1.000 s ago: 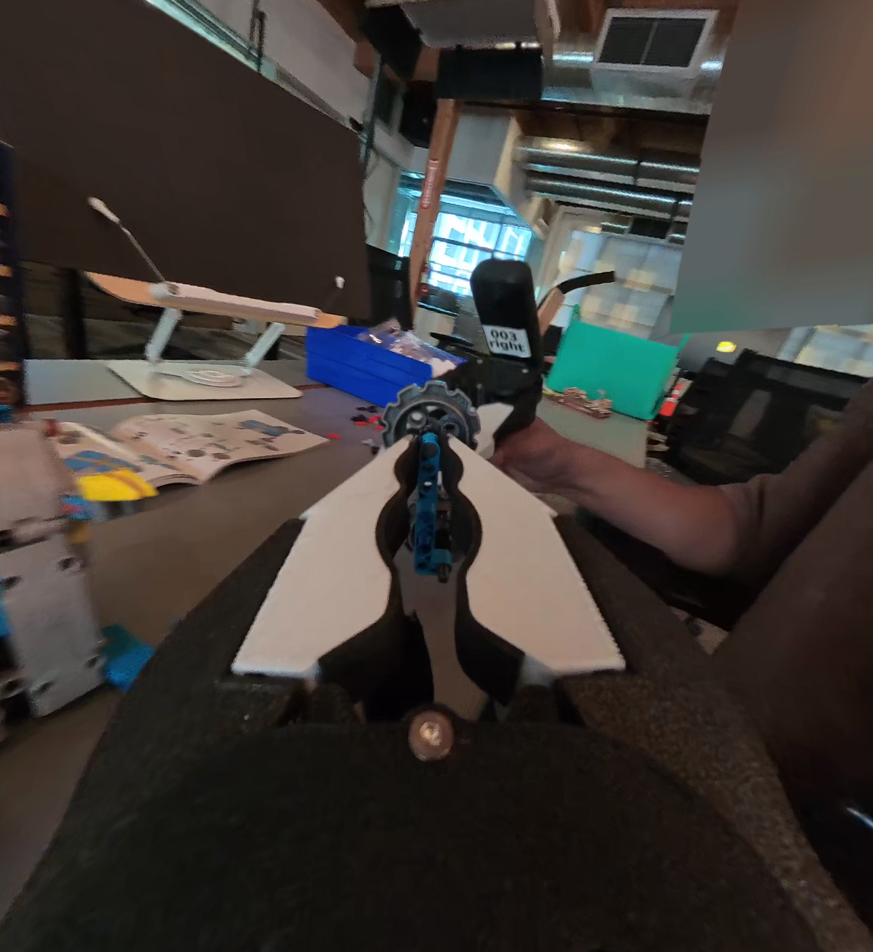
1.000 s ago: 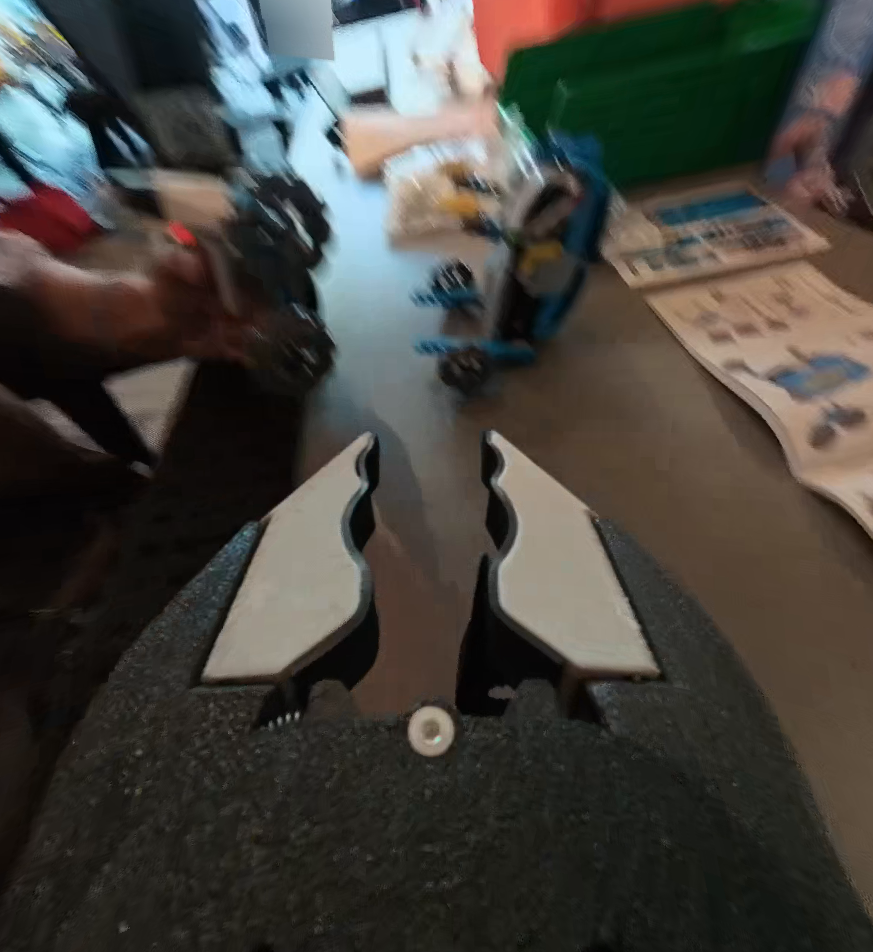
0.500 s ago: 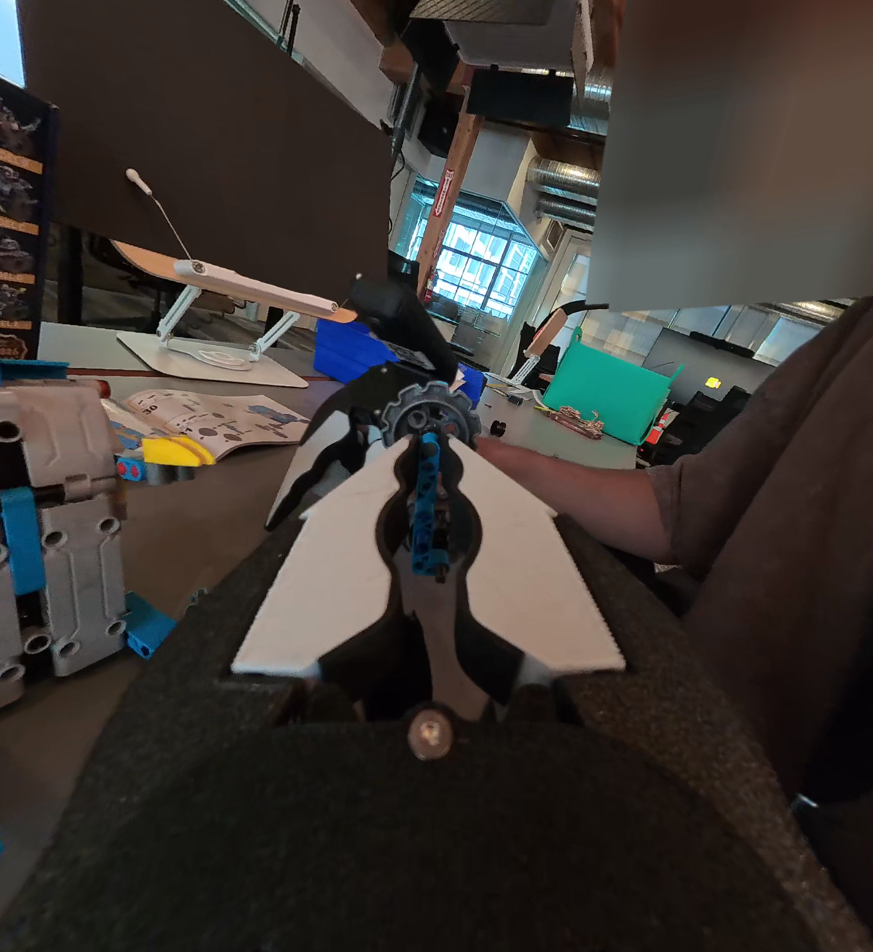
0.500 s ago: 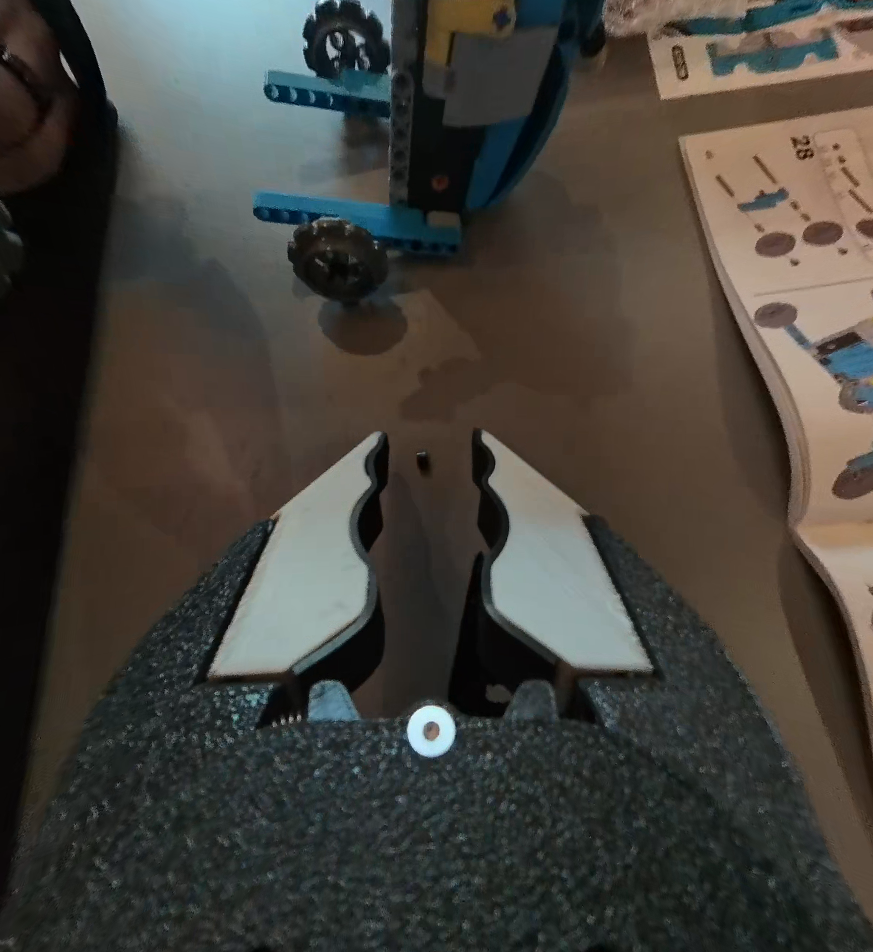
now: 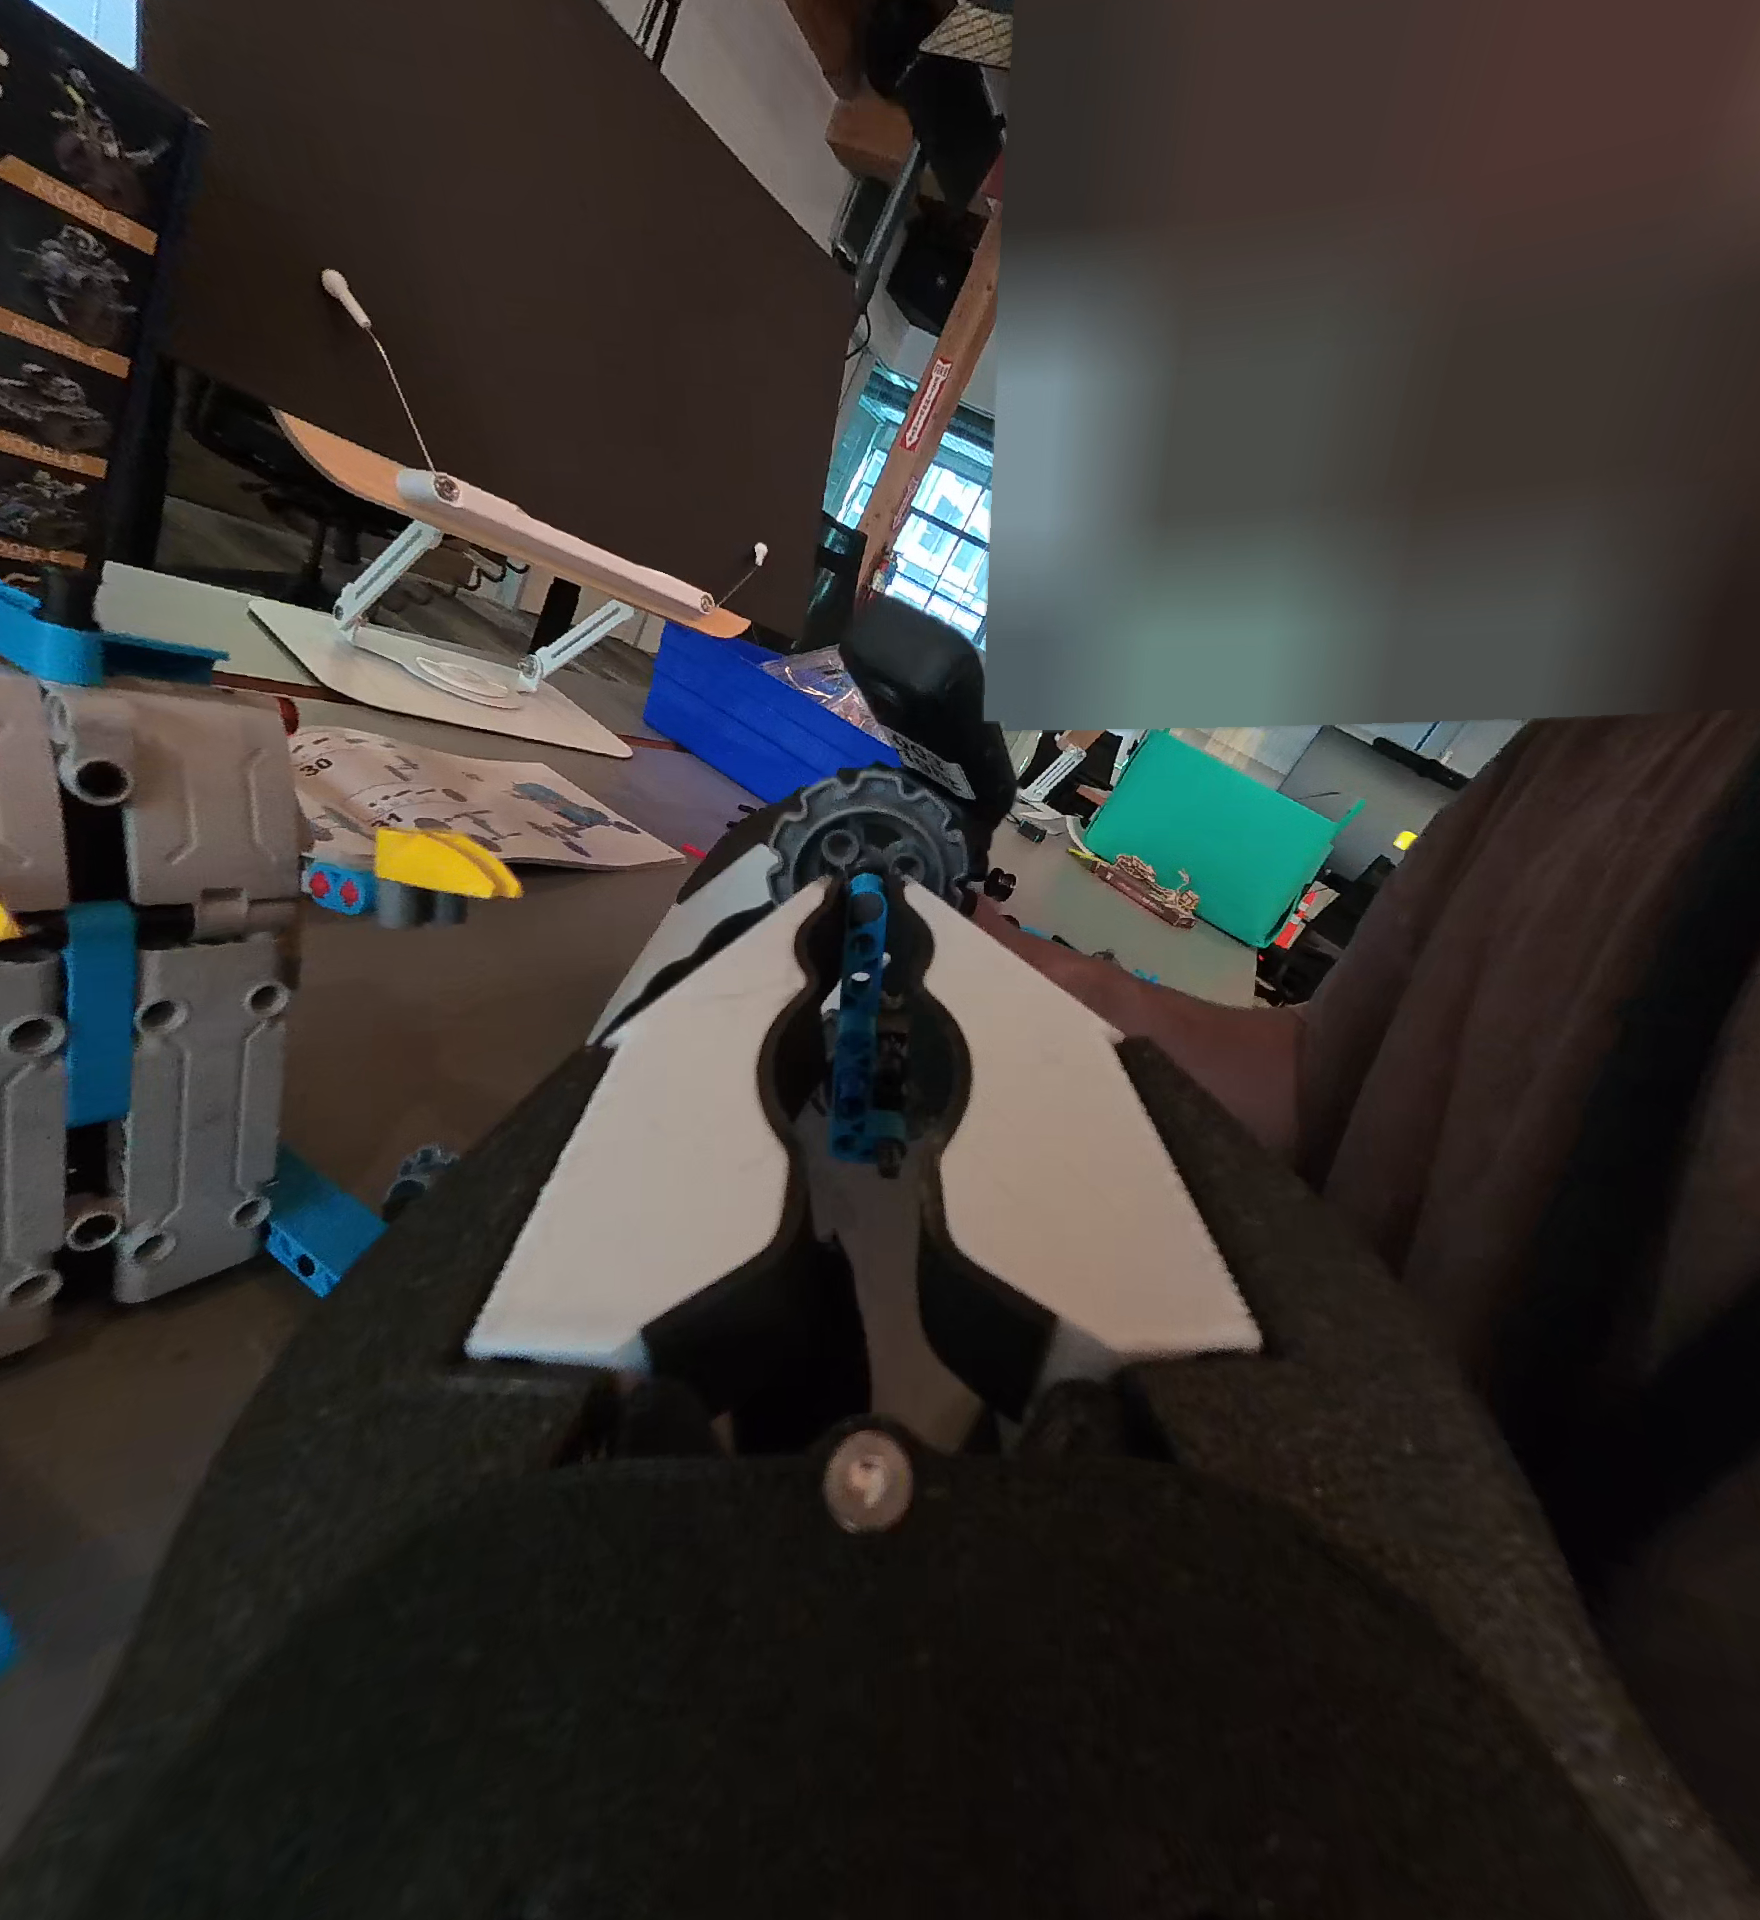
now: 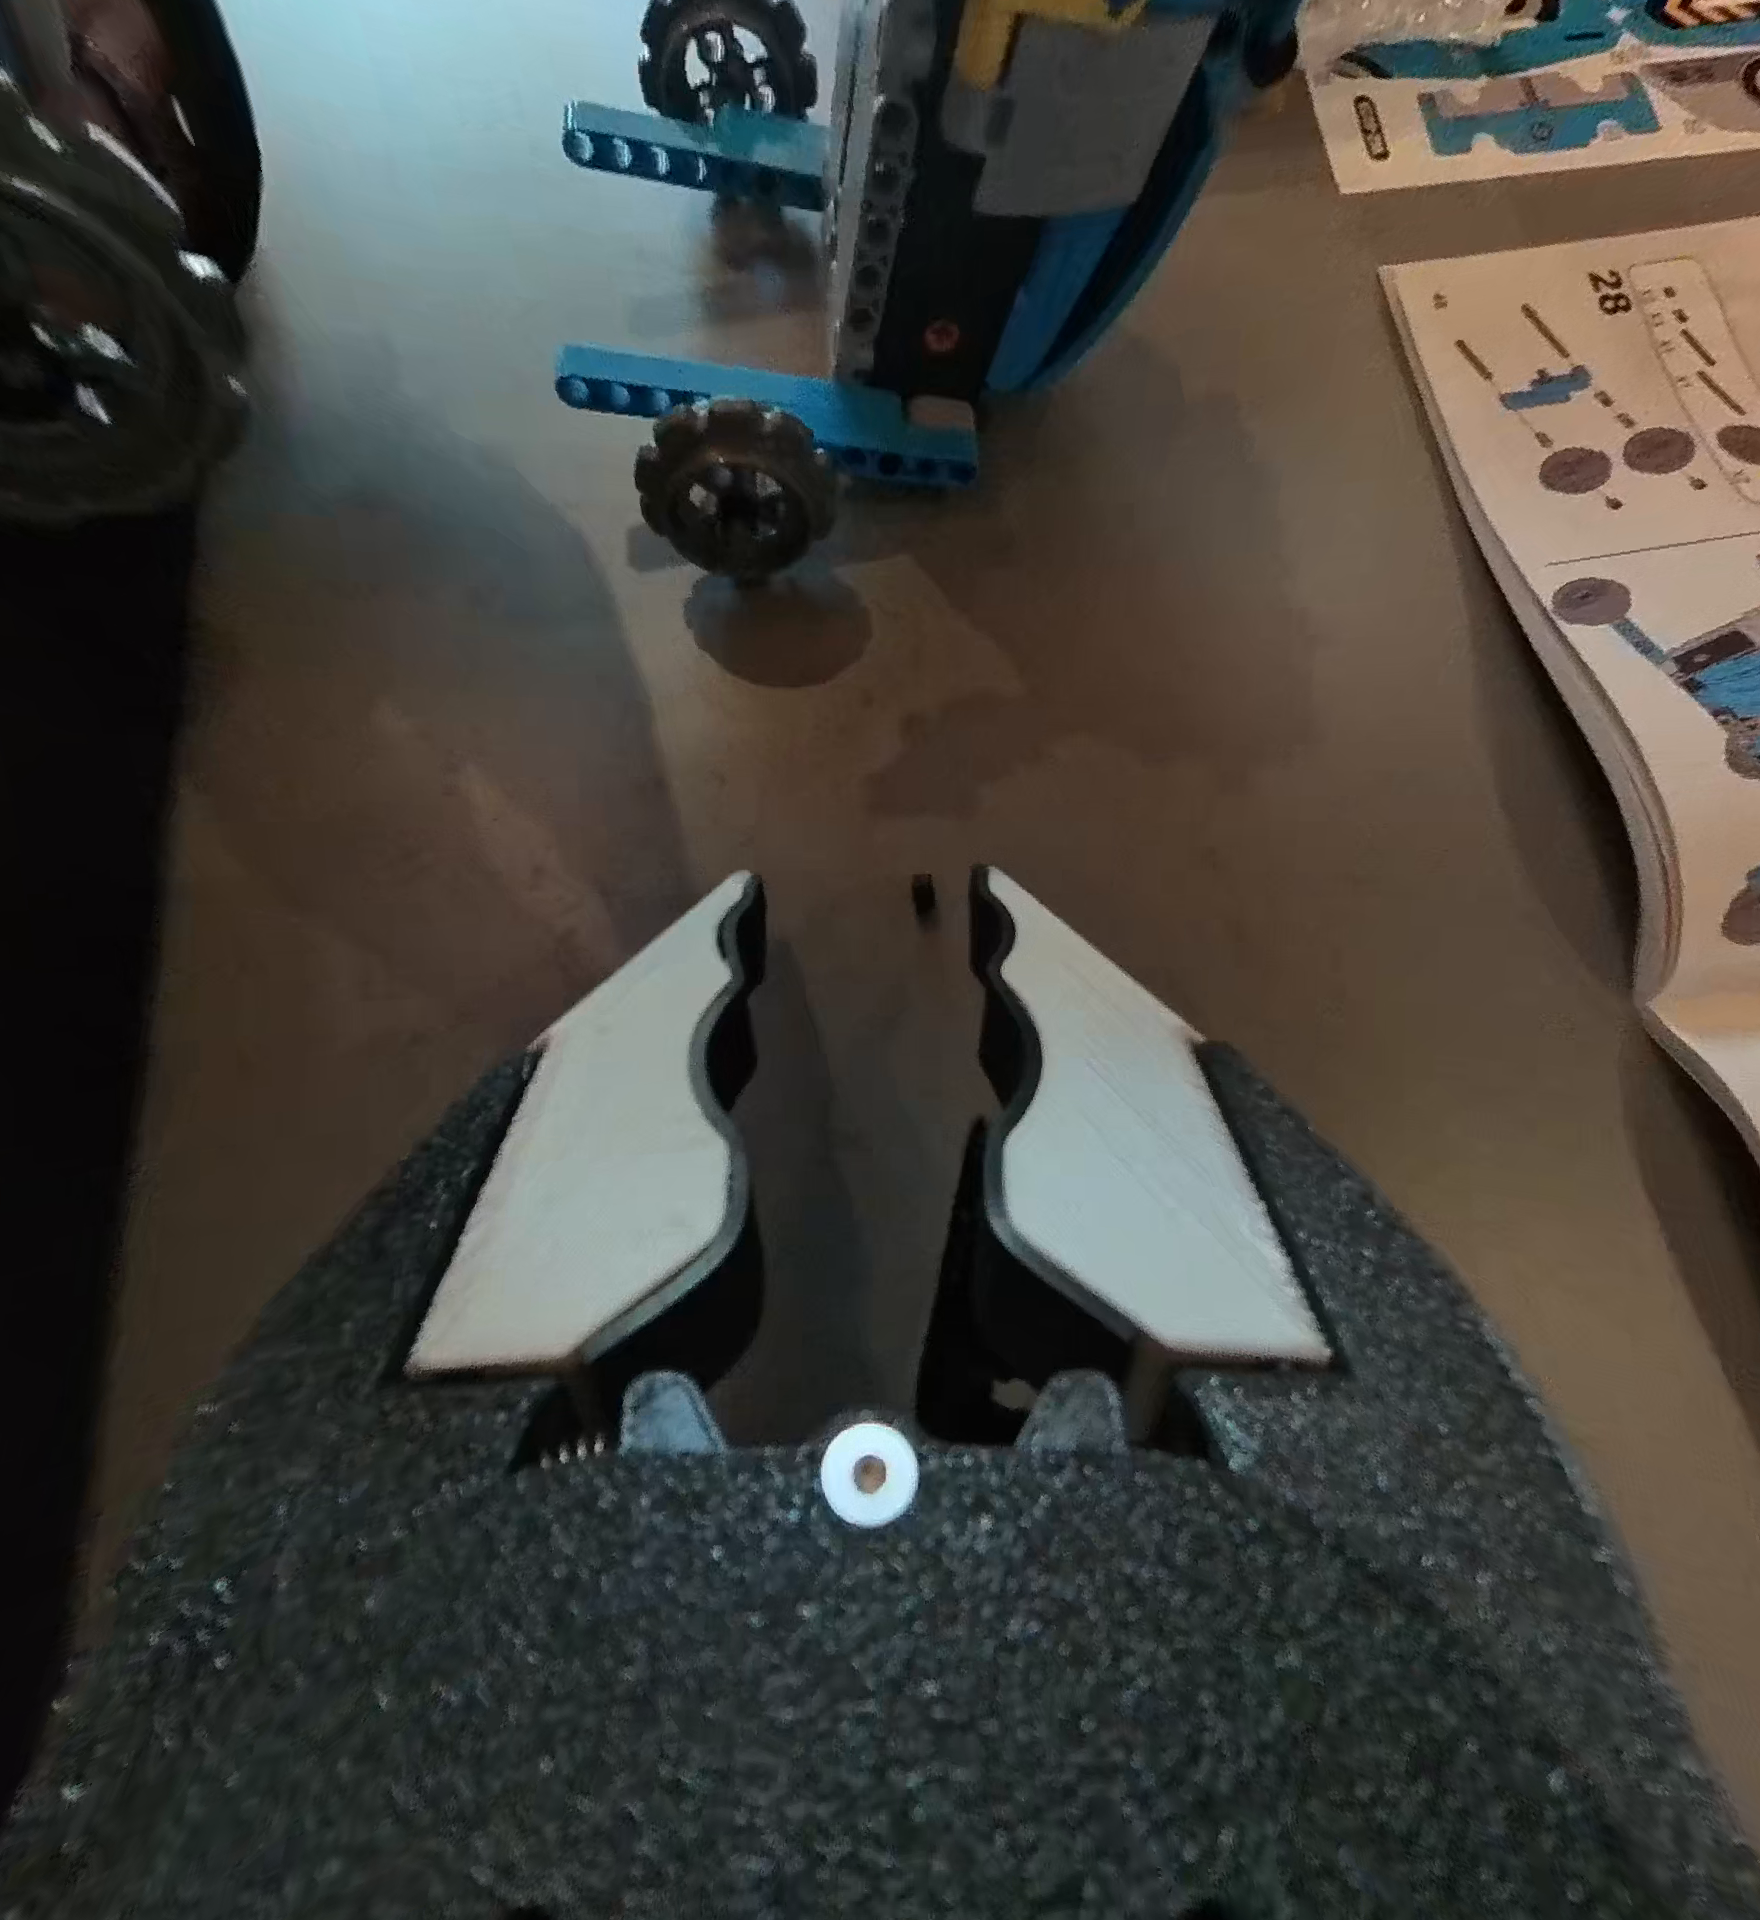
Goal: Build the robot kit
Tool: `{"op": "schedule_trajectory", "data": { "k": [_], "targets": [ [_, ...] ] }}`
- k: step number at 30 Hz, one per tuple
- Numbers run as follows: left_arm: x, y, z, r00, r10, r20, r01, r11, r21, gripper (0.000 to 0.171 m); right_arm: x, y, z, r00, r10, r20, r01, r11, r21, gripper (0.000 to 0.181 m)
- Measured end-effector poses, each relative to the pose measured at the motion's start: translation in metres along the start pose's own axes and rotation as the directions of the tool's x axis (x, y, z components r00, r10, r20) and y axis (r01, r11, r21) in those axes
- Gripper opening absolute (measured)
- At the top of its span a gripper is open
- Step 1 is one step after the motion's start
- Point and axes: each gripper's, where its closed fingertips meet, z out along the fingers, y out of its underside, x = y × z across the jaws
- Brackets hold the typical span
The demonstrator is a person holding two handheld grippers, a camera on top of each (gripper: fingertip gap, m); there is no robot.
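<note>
Left hand-held gripper [image 5: 863, 914]: fingers closed on a thin blue studded beam [image 5: 860, 1023], held upright between the white pads; a dark grey toothed wheel [image 5: 868, 844] sits at the beam's far end, just past the fingertips. Raised above the brown table [image 5: 460, 997].

Right hand-held gripper [image 6: 863, 894]: fingers apart, holding nothing, pointed down at the table [image 6: 1219, 727]. A small black pin [image 6: 923, 894] lies on the table between the fingertips, nearer the right finger and not touching it.

Block model [image 6: 1001, 187], grey, blue and yellow: stands on the table beyond the right gripper. Two blue beams [image 6: 751, 405] stick out from it to the left; a dark toothed wheel [image 6: 736, 488] hangs on the near beam, a second wheel [image 6: 728, 62] by the far one.

Instruction booklet [image 6: 1665, 540]: open, flat on the table to the right of the model.

Left wrist view, further items: the grey block model [image 5: 97, 1018] at left; blue bin [image 5: 762, 717], white folding stand [image 5: 502, 582] and green box [image 5: 1208, 842] farther off.
</note>
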Motion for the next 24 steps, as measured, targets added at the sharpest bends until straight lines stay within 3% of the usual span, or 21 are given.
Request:
{"op": "schedule_trajectory", "data": {
  "k": [9, 19, 24],
  "targets": [
    [-0.001, 0.001, 0.001, 1.000, -0.014, -0.005, 0.014, 1.000, -0.007, 0.007, 0.007, 0.006, 0.006, 1.000, 0.008, -0.023, -0.009, 0.999, -0.052, 0.036],
    [0.000, 0.003, 0.002, 1.000, -0.004, 0.000, 0.004, 1.000, -0.015, 0.007, -0.022, 0.004, 0.006, 0.995, -0.059, 0.081, 0.062, 0.997, -0.046, 0.024],
    [0.000, 0.003, 0.001, 1.000, -0.002, 0.004, 0.002, 1.000, -0.013, 0.006, -0.018, -0.003, 0.000, 0.998, -0.055, 0.037, 0.056, 0.998, -0.020, 0.024]
  ]
}}
